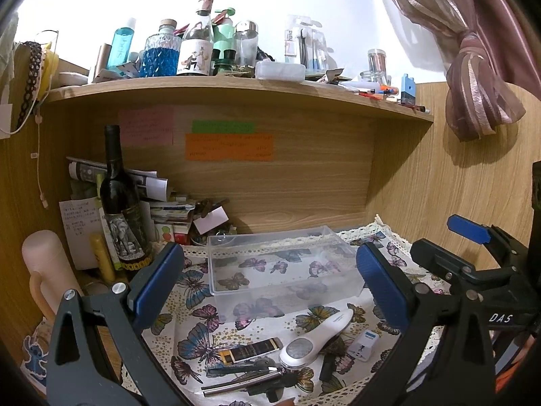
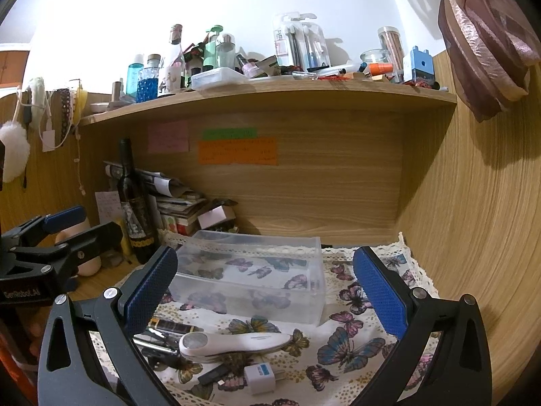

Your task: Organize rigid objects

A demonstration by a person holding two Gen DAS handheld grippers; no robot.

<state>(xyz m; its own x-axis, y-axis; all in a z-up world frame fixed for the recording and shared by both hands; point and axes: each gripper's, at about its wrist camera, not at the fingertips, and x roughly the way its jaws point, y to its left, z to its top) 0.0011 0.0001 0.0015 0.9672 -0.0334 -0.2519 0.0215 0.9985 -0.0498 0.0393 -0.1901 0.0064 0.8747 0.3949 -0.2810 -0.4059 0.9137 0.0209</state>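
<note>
An empty clear plastic box [image 1: 280, 264] stands on the butterfly cloth [image 1: 189, 297]; it also shows in the right wrist view [image 2: 250, 277]. In front of it lie a white handheld device [image 1: 316, 338] [image 2: 233, 343], a black-and-gold lighter [image 1: 250, 348] [image 2: 172, 326], a white plug adapter [image 1: 365, 345] [image 2: 258, 377], a small black stick [image 2: 211, 377], keys and metal tools [image 1: 243, 379]. My left gripper [image 1: 270, 284] is open and empty above the cloth. My right gripper [image 2: 267, 287] is open and empty, to the right of the left one.
A dark wine bottle [image 1: 121, 203] stands at the back left beside stacked papers [image 1: 169, 203] and a pink flask [image 1: 45, 264]. A crowded wooden shelf [image 1: 236, 88] overhangs the desk. A wooden side wall [image 2: 473, 220] closes the right. A curtain [image 1: 480, 67] hangs at upper right.
</note>
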